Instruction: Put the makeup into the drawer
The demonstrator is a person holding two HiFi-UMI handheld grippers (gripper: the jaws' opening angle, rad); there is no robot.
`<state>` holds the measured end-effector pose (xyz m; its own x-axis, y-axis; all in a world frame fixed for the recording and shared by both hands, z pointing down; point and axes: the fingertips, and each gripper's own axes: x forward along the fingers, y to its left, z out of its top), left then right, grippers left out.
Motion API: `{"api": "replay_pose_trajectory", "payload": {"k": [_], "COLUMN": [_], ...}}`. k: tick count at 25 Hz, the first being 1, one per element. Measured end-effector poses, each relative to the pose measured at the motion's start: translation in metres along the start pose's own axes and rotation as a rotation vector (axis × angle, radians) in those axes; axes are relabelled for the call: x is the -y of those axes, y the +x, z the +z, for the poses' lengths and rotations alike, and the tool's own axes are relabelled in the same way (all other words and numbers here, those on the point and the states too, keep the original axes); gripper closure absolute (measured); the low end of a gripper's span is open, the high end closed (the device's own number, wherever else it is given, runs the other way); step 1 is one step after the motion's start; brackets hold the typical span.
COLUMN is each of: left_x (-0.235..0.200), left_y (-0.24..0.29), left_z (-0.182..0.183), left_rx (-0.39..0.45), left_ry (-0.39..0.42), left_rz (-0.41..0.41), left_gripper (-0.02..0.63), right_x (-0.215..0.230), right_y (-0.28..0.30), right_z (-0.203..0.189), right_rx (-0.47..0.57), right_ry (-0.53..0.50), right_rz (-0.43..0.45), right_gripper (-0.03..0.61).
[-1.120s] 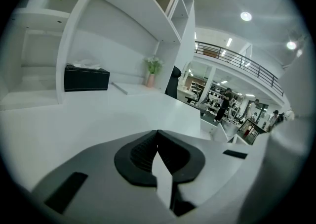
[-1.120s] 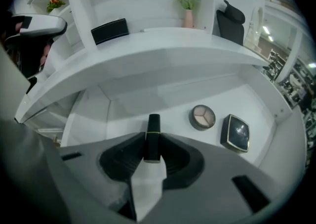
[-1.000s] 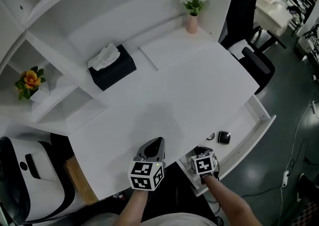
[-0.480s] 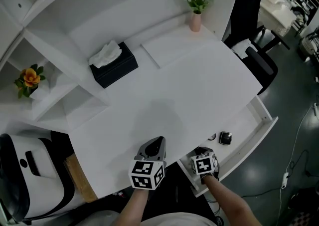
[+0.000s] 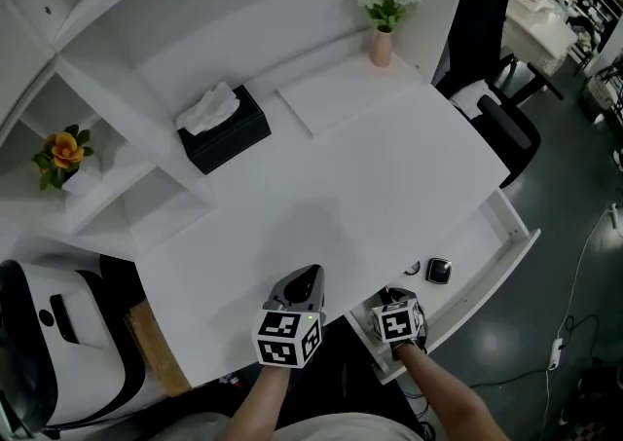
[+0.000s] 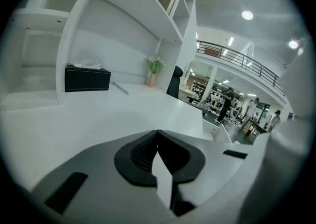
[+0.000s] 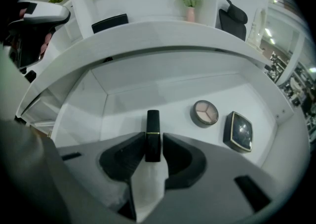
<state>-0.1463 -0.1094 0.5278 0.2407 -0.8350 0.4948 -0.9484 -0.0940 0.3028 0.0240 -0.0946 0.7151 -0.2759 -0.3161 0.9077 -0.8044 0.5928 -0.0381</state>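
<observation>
My right gripper [image 7: 153, 140] reaches down into the open white drawer [image 7: 128, 104] and is shut on a black lipstick [image 7: 152, 131] with a gold band, its tip close to the drawer floor. A round powder compact [image 7: 204, 113] and a square black compact [image 7: 240, 130] lie on the drawer floor to its right. From the head view the right gripper [image 5: 389, 297] sits in the drawer [image 5: 508, 235] left of the two compacts [image 5: 439, 269]. My left gripper [image 5: 308, 280] rests over the desk's front edge, shut and empty; its view shows the jaws meeting [image 6: 157, 135].
On the white desk [image 5: 370, 166] stand a black tissue box [image 5: 222, 129] and a pink vase with white flowers [image 5: 382, 40] at the back. Shelves hold an orange flower [image 5: 60, 152] at left. A black chair [image 5: 492, 98] stands at right.
</observation>
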Motion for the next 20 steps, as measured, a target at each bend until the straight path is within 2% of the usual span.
{"api": "replay_pose_trajectory", "payload": {"k": [3, 9, 20], "left_x": [0.001, 0.009, 0.034], "left_y": [0.0, 0.001, 0.0], "left_z": [0.002, 0.004, 0.009], "left_rx": [0.006, 0.013, 0.016], "left_ry": [-0.004, 0.007, 0.057], "left_rz": [-0.004, -0.028, -0.096], "left_gripper": [0.612, 0.612, 0.612], "right_x": [0.002, 0.0, 0.006], "right_y": [-0.006, -0.034, -0.112], "right_z": [0.004, 0.014, 0.047], "right_rx": [0.03, 0.105, 0.343], "right_ry": [-0.005, 0.085, 0.2], "right_rz": [-0.004, 0.007, 0.012], "right_gripper": [0.474, 0.474, 0.476]}}
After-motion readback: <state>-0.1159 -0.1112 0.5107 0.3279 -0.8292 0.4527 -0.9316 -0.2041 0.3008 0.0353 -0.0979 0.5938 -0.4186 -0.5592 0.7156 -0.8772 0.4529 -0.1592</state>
